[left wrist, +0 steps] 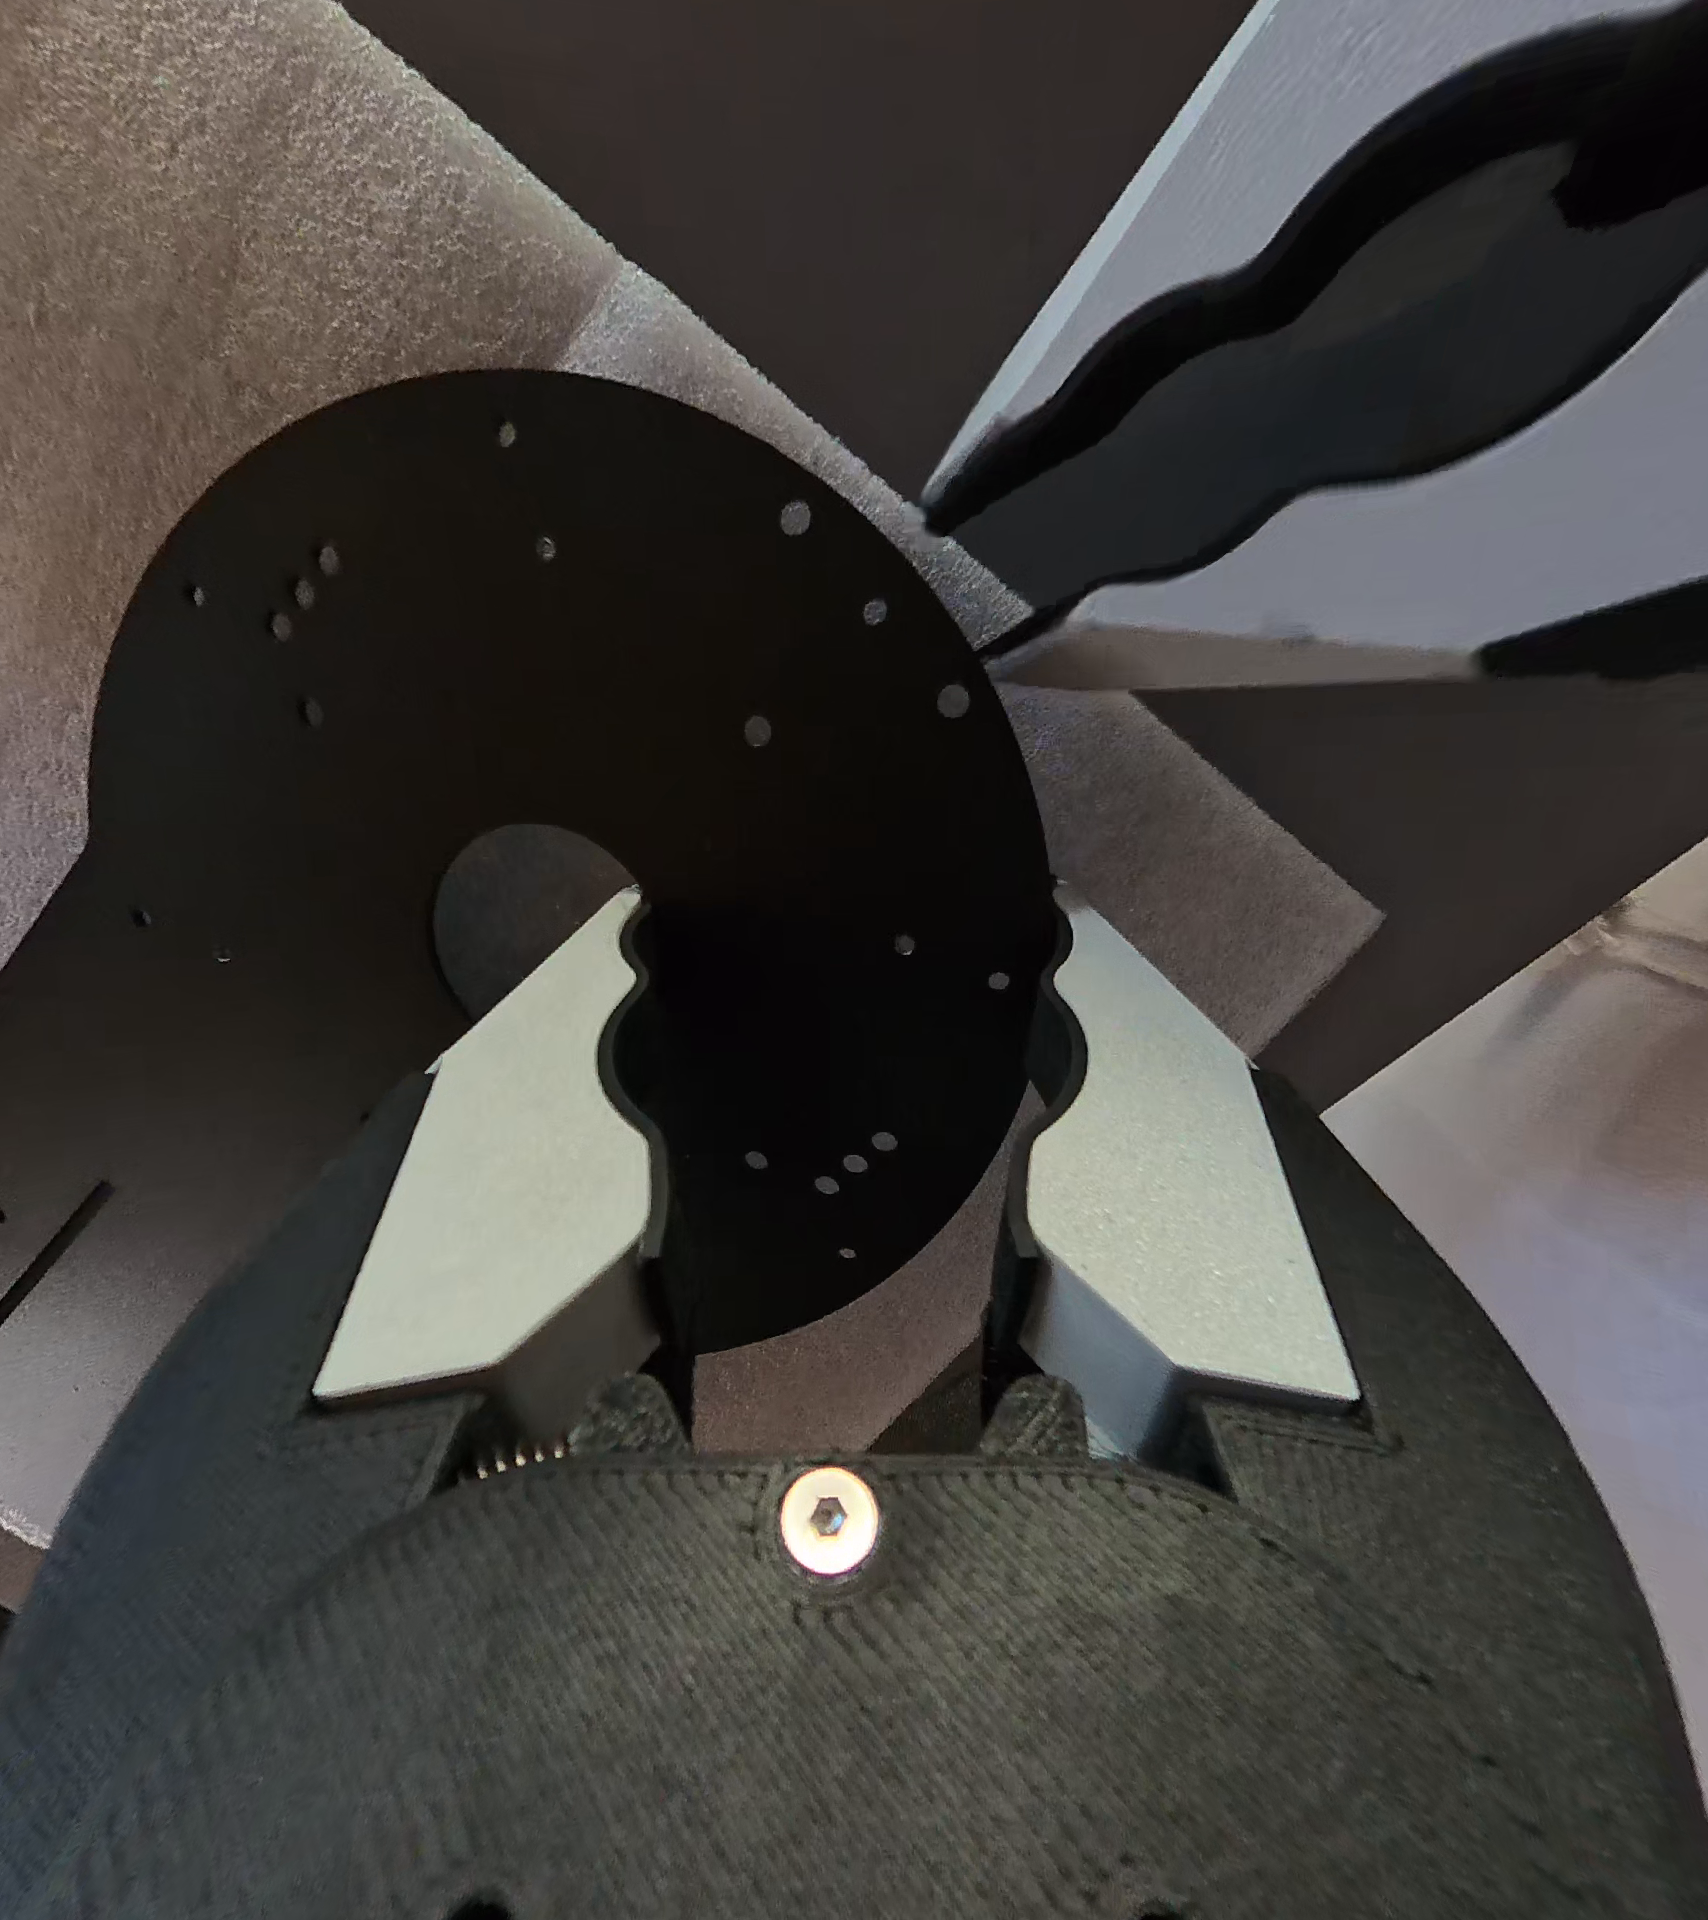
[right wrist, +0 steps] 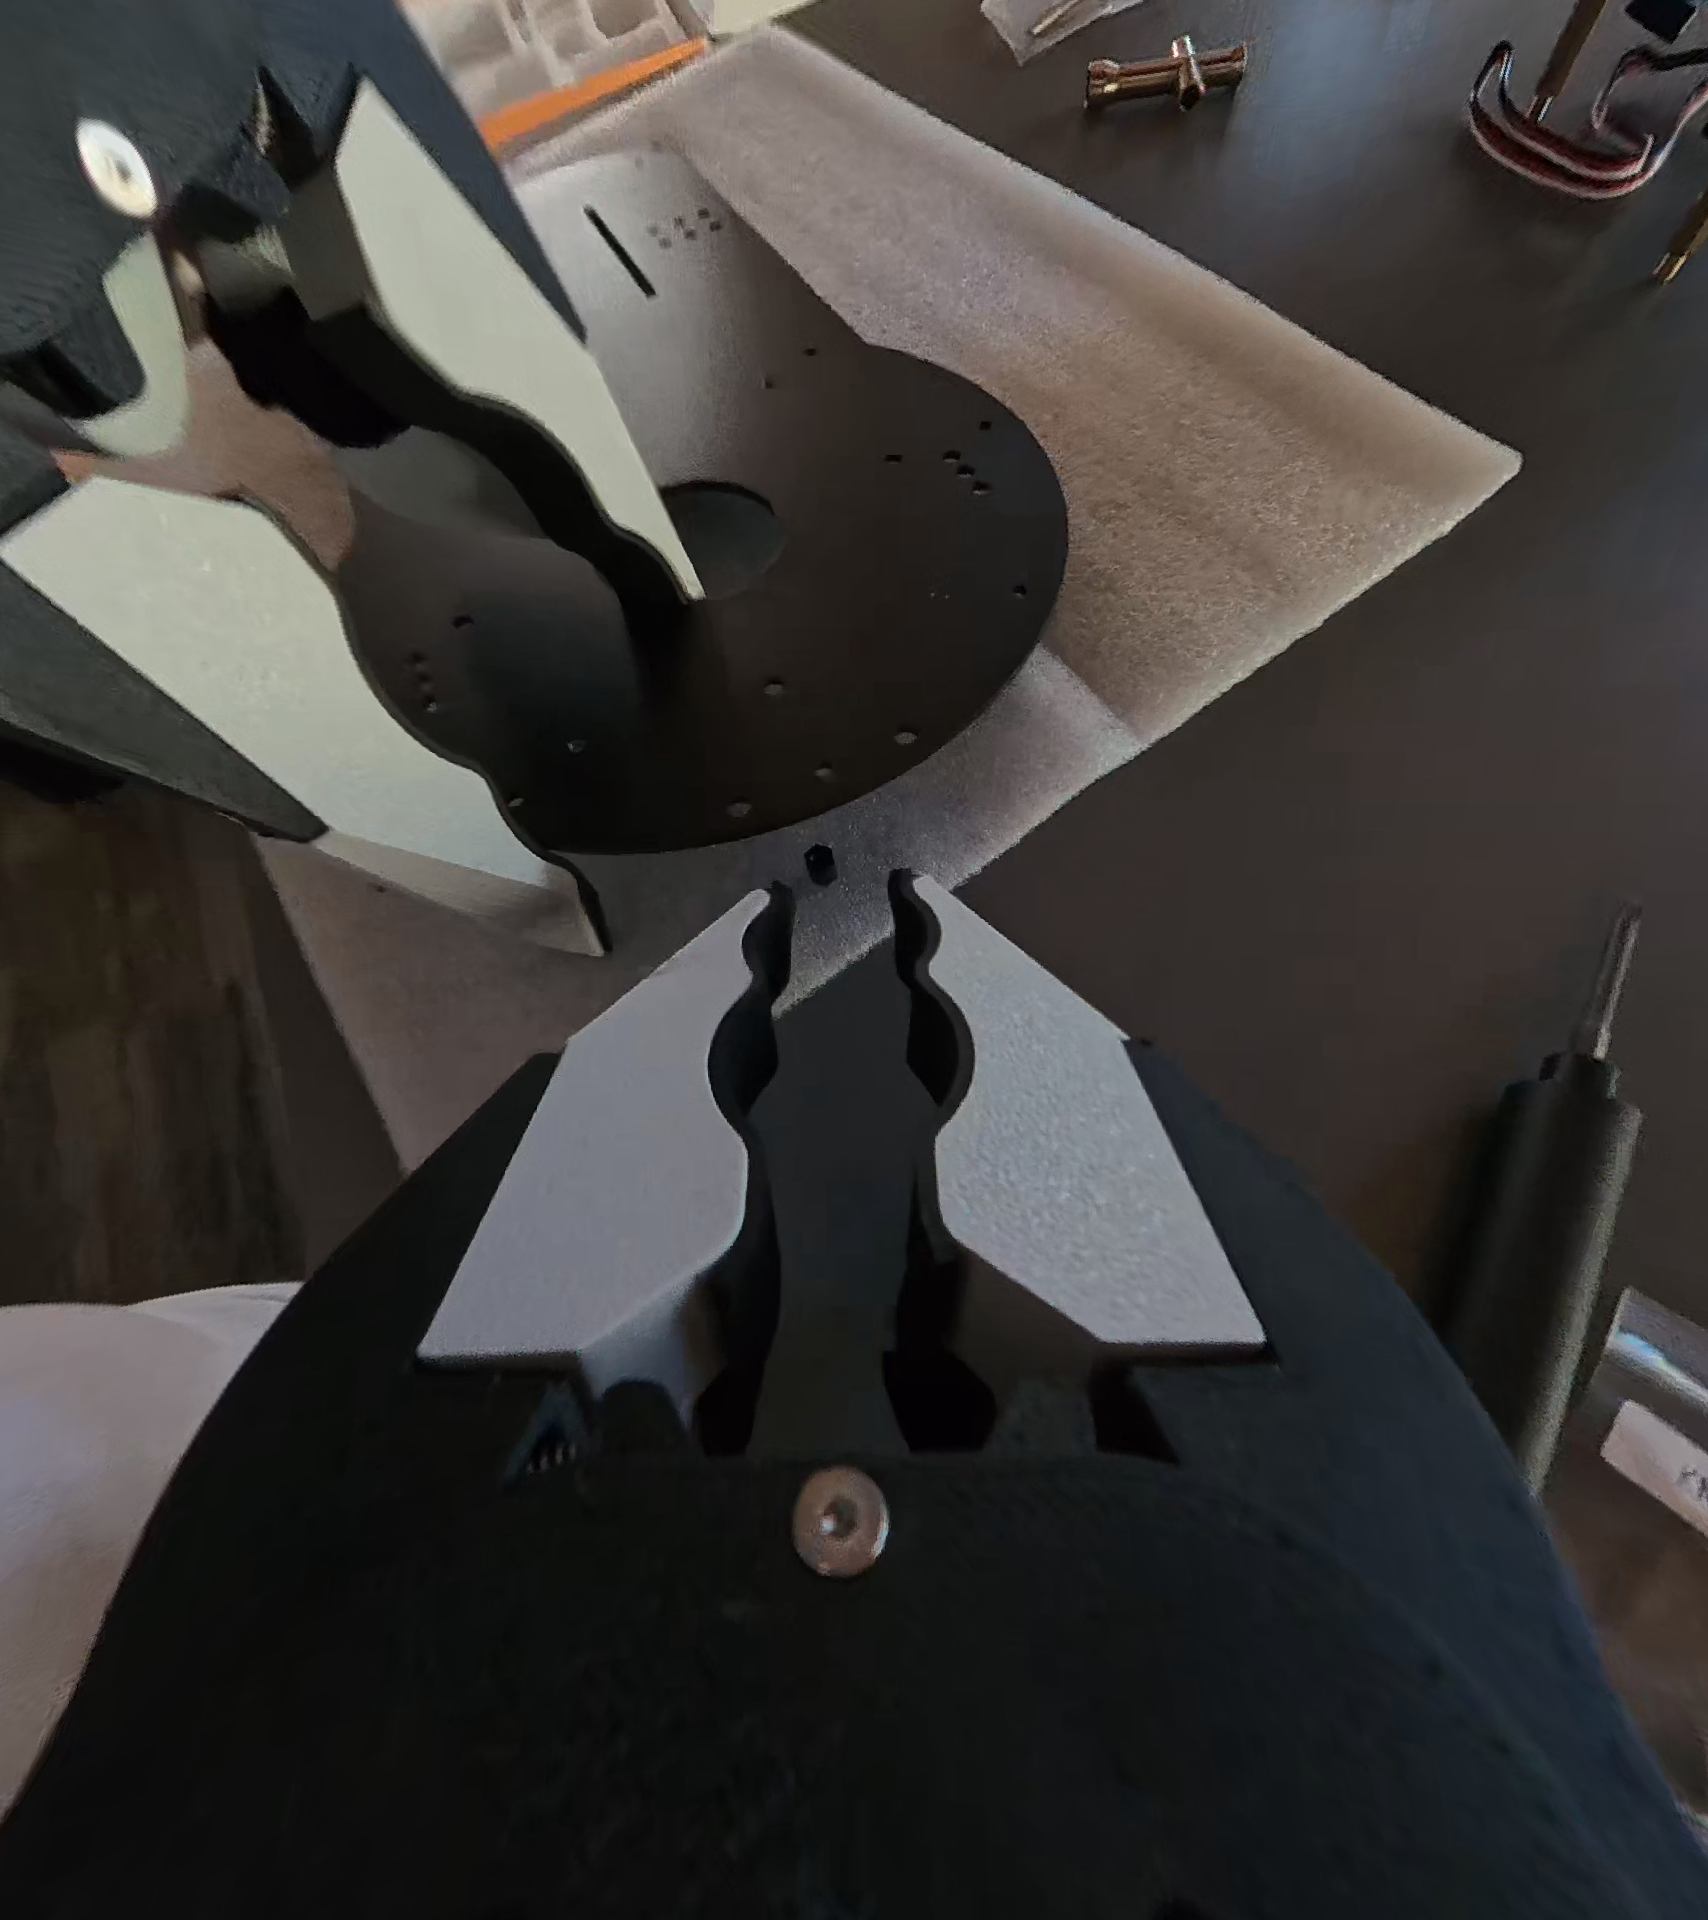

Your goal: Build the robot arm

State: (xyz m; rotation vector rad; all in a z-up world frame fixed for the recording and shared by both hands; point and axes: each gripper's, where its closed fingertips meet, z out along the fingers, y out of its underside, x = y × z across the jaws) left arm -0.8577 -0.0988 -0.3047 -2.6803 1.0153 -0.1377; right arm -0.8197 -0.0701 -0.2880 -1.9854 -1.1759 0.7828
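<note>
Both grippers hang over one black plate lying on a pale foam sheet. Seen from the left wrist, the left gripper [left wrist: 850, 935] fills the lower half of the frame, its wavy-edged fingers spread wide with nothing between them, straddling the black plate [left wrist: 538, 675]. That plate is flat and rounded, dotted with small holes, with a large round hole [left wrist: 507, 914] at centre-left; the tip of one finger [left wrist: 559, 997] overlaps that hole. The foam sheet [left wrist: 102, 312] spreads across the left and upper left, and the dark table [left wrist: 725, 156] shows at top centre. At upper right the right gripper [left wrist: 1234, 499] reaches in, blurred, its tips just beside the plate's edge.

In the right wrist view, the left gripper [right wrist: 621, 748] crowds the upper left, large and blurred, covering the near-left part of the plate [right wrist: 881, 582] and standing in front of the big round hole [right wrist: 725, 525]. A dark wooden surface [right wrist: 50, 987] lies at middle left. At centre, the right gripper [right wrist: 837, 888] is parted a little, gripping nothing; just past its tips a tiny black nut-like piece [right wrist: 818, 864] sits on the foam sheet [right wrist: 1193, 416], between the tips and the plate's rim. Whether the tips touch the foam cannot be told. To the right on the dark table [right wrist: 1452, 779] lies a black-handled screwdriver [right wrist: 1556, 1164]; below it is a clear packet with a white label [right wrist: 1702, 1496]. At upper right are a brass cross-shaped wrench [right wrist: 1167, 78] and a looped striped cable [right wrist: 1556, 145].
</note>
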